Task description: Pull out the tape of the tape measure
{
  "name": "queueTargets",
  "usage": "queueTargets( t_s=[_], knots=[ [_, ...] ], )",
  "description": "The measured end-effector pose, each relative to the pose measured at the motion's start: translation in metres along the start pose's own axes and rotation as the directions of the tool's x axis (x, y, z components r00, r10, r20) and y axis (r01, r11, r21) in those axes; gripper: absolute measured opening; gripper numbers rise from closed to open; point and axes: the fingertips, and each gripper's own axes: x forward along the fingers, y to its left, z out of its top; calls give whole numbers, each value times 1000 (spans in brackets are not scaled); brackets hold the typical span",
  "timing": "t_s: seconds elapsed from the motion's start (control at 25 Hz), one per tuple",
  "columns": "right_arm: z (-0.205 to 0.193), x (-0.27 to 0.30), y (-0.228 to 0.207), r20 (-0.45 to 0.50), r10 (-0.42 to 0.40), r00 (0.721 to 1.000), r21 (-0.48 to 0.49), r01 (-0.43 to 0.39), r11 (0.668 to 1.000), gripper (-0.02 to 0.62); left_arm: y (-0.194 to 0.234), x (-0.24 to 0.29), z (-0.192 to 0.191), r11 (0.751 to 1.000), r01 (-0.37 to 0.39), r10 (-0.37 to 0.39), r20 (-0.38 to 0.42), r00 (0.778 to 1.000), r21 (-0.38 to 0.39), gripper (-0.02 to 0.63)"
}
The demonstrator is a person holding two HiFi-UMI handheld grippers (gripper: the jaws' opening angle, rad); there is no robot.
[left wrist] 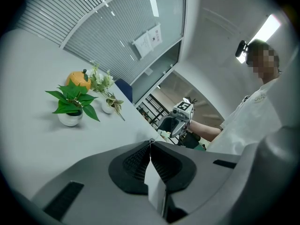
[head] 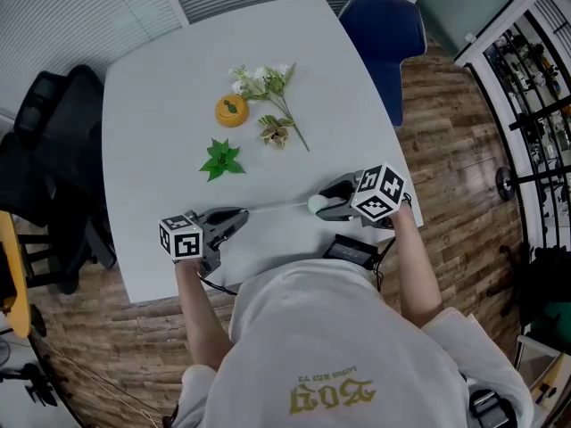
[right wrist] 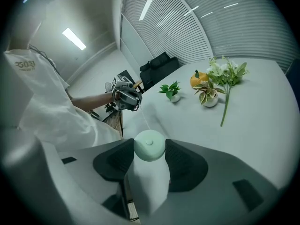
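Your left gripper (head: 235, 220): fingers pinched shut on the tip of the tape (head: 278, 208). The tape runs straight, left to right, just over the worktop (head: 169, 105) to the tape measure (right wrist: 149, 145), which is clamped in your right gripper (head: 330, 205). To lengthen it, pull along that line with your hands moving apart.

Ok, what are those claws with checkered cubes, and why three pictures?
They are hand-held grippers; a person holds one in each hand. The head view looks down from a camera on the person's head; the other two come from a camera on each gripper. The right gripper squeezes a round pale green tape measure. The left gripper is shut on its thin tape, stretched between them. On the table sit an orange ornament, a leafy green plant, a small potted plant and a flower sprig.
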Motion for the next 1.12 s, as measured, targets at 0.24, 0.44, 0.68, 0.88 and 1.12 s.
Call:
queueTargets(
  t_s=[0.24,0.44,0.68,0.88,1.12],
  knots=[
    [-3,1,-1,-7,-1,1000,2,1,1000,224,2,-1,-2,1000,-4,4,-3,1000,-2,9],
    [-7,1,-4,-18,-7,1000,6,7,1000,224,5,-3,-2,1000,-16,16,0,1000,-7,9],
    [-12,-3,-9,-35,-21,999,14,21,1000,224,11,-12,-1,999,-38,39,15,999,-19,9],
    [-15,-5,-11,-37,-30,999,24,31,999,224,13,-15,-2,999,-45,45,17,999,-25,9],
    [-22,-9,-14,-41,-42,998,40,44,998,224,16,-20,-3,998,-49,49,21,999,-30,9]
  ],
)
